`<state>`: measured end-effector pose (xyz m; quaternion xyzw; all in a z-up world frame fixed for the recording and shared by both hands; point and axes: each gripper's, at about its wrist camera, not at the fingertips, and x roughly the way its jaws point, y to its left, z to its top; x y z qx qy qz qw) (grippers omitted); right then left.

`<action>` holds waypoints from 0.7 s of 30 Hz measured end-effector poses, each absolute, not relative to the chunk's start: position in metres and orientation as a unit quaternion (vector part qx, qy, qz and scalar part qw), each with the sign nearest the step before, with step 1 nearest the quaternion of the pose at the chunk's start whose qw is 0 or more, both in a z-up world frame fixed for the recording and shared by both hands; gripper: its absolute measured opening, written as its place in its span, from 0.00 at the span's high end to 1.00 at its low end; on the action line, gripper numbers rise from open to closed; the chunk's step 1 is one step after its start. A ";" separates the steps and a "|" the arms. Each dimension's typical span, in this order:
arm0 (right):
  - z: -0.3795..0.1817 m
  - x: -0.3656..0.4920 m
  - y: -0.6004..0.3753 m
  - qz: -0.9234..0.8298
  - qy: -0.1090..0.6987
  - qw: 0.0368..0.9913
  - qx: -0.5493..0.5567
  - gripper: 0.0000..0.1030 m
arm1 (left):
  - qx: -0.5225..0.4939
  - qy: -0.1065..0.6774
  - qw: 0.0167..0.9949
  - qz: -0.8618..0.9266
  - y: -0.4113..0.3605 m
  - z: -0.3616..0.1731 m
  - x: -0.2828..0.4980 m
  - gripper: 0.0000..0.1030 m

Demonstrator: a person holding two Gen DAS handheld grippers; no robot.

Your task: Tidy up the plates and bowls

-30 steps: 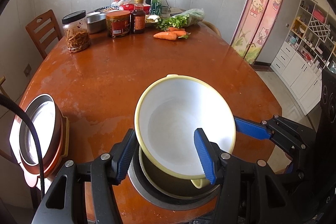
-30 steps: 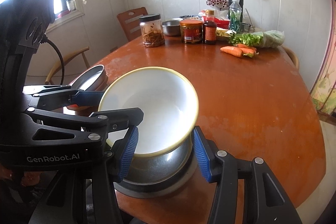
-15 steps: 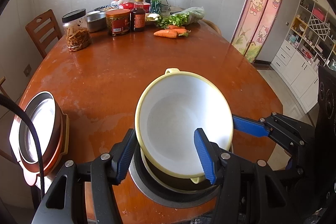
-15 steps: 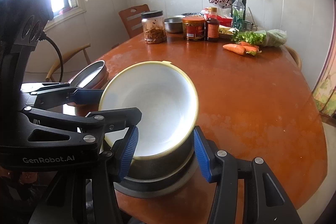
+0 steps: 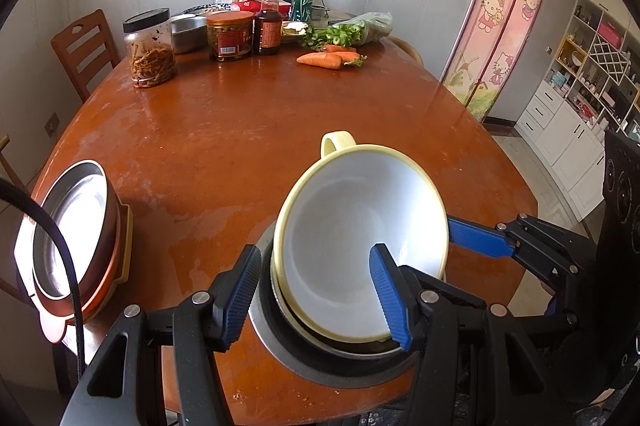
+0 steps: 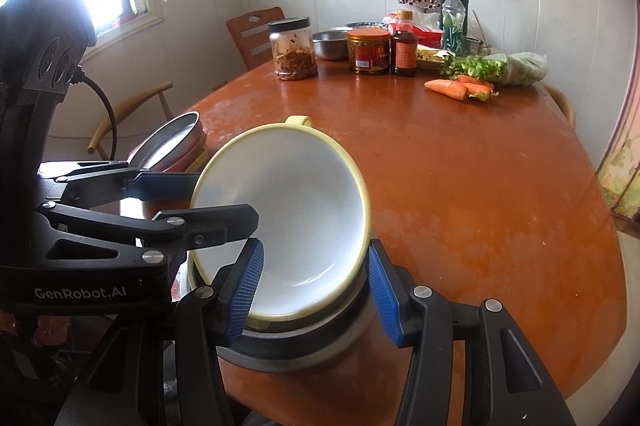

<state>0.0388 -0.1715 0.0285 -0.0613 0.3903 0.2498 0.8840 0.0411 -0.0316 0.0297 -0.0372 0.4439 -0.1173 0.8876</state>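
A white bowl with a yellow rim and handle (image 5: 356, 230) (image 6: 292, 214) sits tilted in a steel bowl (image 5: 320, 358) (image 6: 304, 346) at the table's near edge. My left gripper (image 5: 316, 294) is open, its fingers on either side of the yellow bowl's near rim, one finger (image 5: 386, 294) inside the bowl. My right gripper (image 6: 312, 286) is open too, straddling the bowl's near right rim. A stack of a steel plate on red and yellow plates (image 5: 76, 234) (image 6: 176, 146) lies at the table's left edge.
At the far end of the brown table (image 5: 240, 130) stand jars (image 5: 150, 48), a sauce bottle (image 5: 267, 28), a steel basin (image 5: 188, 32), bottles, carrots (image 5: 326, 59) and greens. Wooden chairs (image 5: 82, 46) stand at the left. The other gripper's arm shows beside the bowl in each view.
The yellow-rimmed bowl has sunk lower into the steel bowl and turned, so its handle now shows at the far rim. Both grippers have stayed open around it.
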 end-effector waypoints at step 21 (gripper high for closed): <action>0.040 0.035 -0.188 0.246 0.392 0.886 -0.018 0.37 | -0.068 0.436 0.891 -0.111 -0.006 0.039 0.027 0.41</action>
